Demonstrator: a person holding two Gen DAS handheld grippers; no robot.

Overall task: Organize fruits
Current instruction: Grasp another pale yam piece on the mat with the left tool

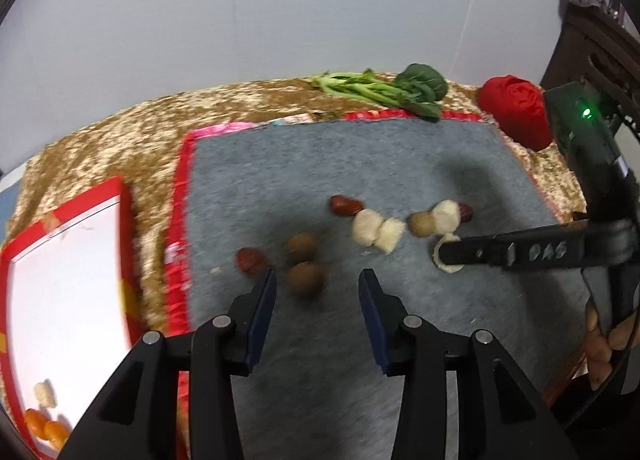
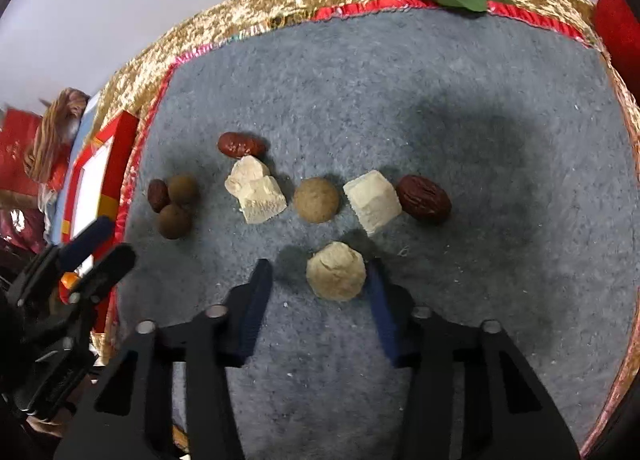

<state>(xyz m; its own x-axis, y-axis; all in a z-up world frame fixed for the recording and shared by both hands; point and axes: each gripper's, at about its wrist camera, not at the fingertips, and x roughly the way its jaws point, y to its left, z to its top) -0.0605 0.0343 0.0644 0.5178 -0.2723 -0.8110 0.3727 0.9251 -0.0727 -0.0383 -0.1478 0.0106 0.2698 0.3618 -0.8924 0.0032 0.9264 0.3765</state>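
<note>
On the grey mat (image 2: 440, 108) a pale chunk (image 2: 336, 275) sits between the right claw (image 2: 320, 280)'s spread fingers — touching one, unpinched.

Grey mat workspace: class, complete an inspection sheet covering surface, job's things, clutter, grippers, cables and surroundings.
Surface: grey mat, red-trimmed, on gold cloth.
Job's things: red dates, brown fruits and pale chunks scattered on the mat; red-edged tray holds orange pieces.
Clutter: leafy greens, red bundle.
Grippers: left gripper open; right gripper open, straddling a pale lump.
Cables: nothing clearly seen.
Surroundings: pale wall, dark furniture.
</note>
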